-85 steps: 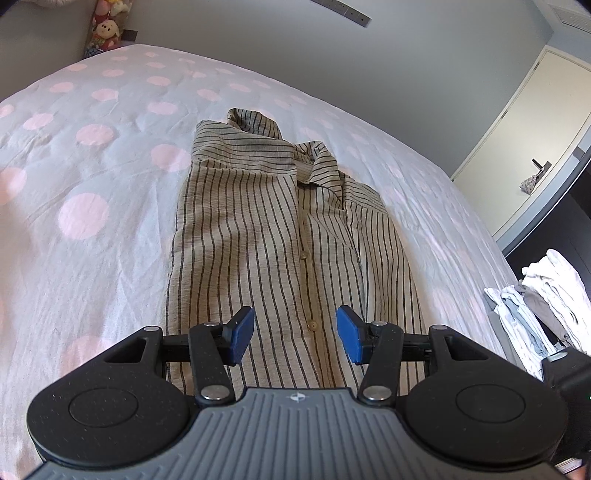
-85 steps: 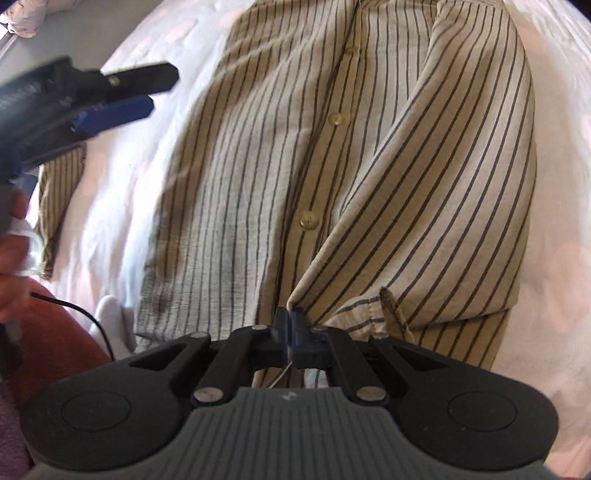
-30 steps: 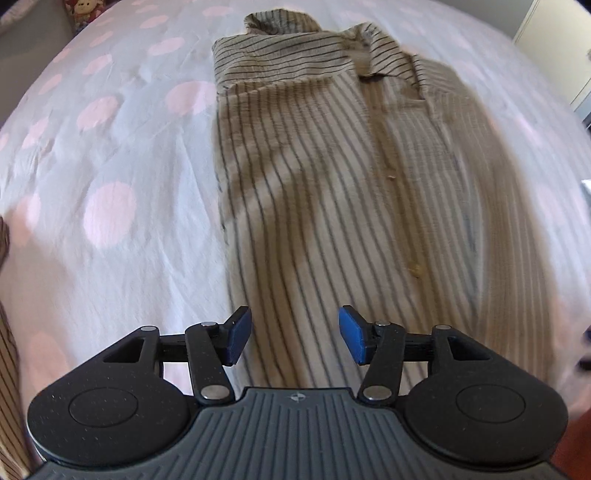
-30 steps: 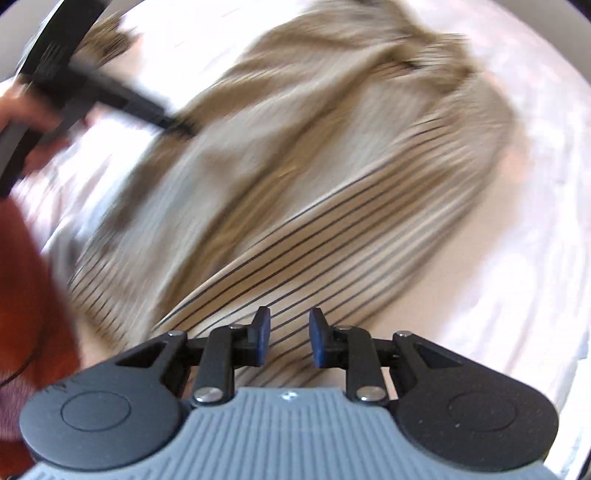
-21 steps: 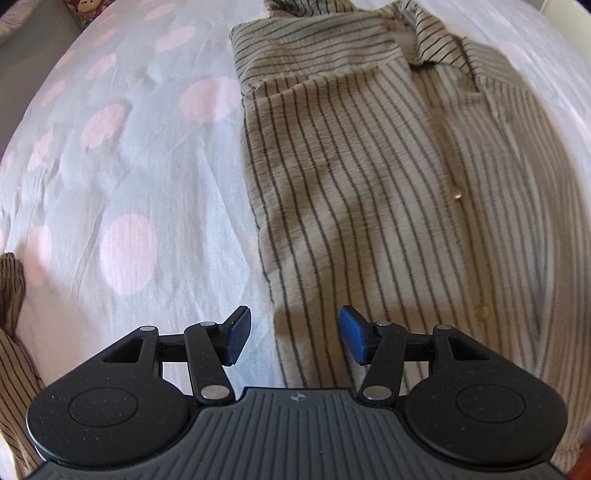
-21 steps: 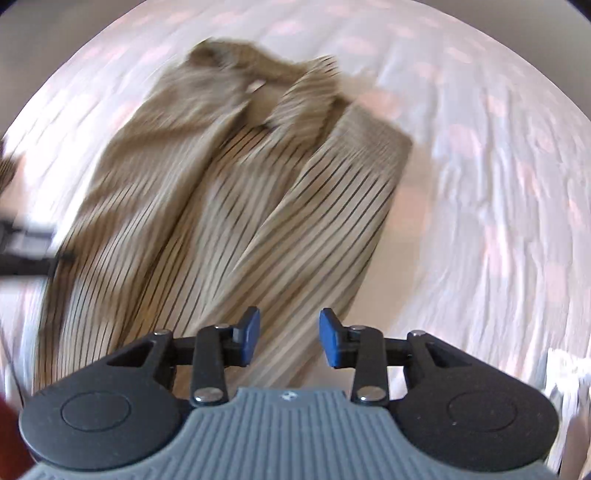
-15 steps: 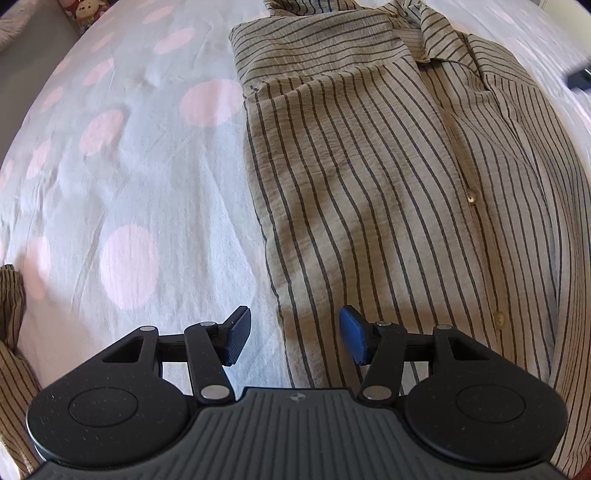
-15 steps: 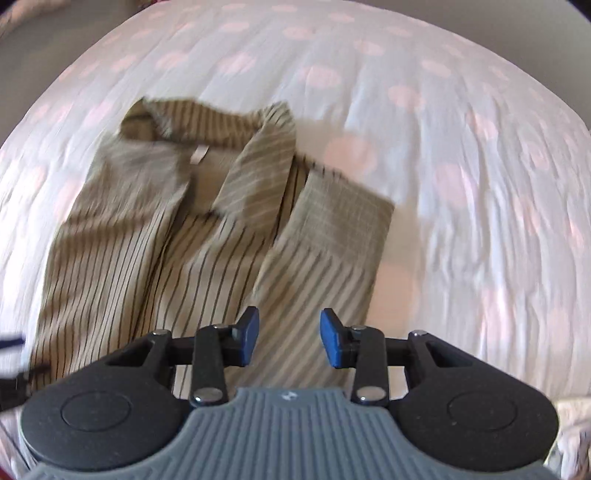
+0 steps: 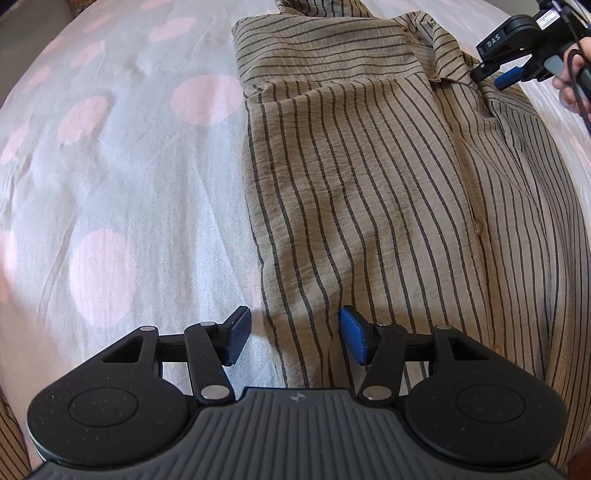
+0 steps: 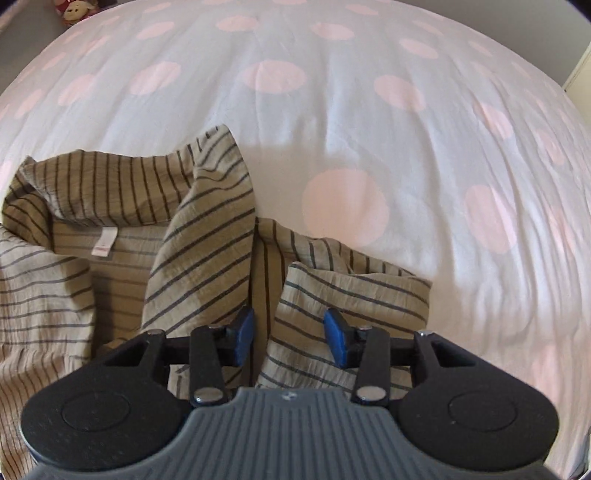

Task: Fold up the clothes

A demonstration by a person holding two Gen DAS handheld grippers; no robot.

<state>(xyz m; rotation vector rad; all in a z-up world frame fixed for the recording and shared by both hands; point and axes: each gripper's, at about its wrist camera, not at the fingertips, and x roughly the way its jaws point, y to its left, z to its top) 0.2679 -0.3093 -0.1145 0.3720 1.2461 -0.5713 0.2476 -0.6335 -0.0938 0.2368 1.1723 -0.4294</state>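
Observation:
A beige shirt [image 9: 369, 184] with dark stripes lies buttoned and face up on the bed, its sides folded in. My left gripper [image 9: 294, 325] hangs open over the shirt's left edge, low on the body; one pad is over the sheet, the other over cloth, and neither touches. In the right wrist view the shirt [image 10: 207, 229] shows its collar [image 10: 110, 184] and white label [image 10: 104, 242]. My right gripper [image 10: 289, 325] stands open just above the folded right shoulder, holding nothing. The left wrist view shows the right gripper [image 9: 498, 75] beside the collar, in a hand [image 9: 576, 74].
The bed wears a white sheet [image 9: 110, 147] with pink dots, wrinkled, stretching wide to the left of the shirt and beyond the collar [image 10: 369, 110]. A second striped cloth [image 9: 11, 435] peeks in at the lower left edge. Plush toys [image 10: 75, 9] sit far off.
My left gripper has shifted left to the shirt's left edge and come closer. The right gripper has swept from the lower body to the collar end and its jaws have widened.

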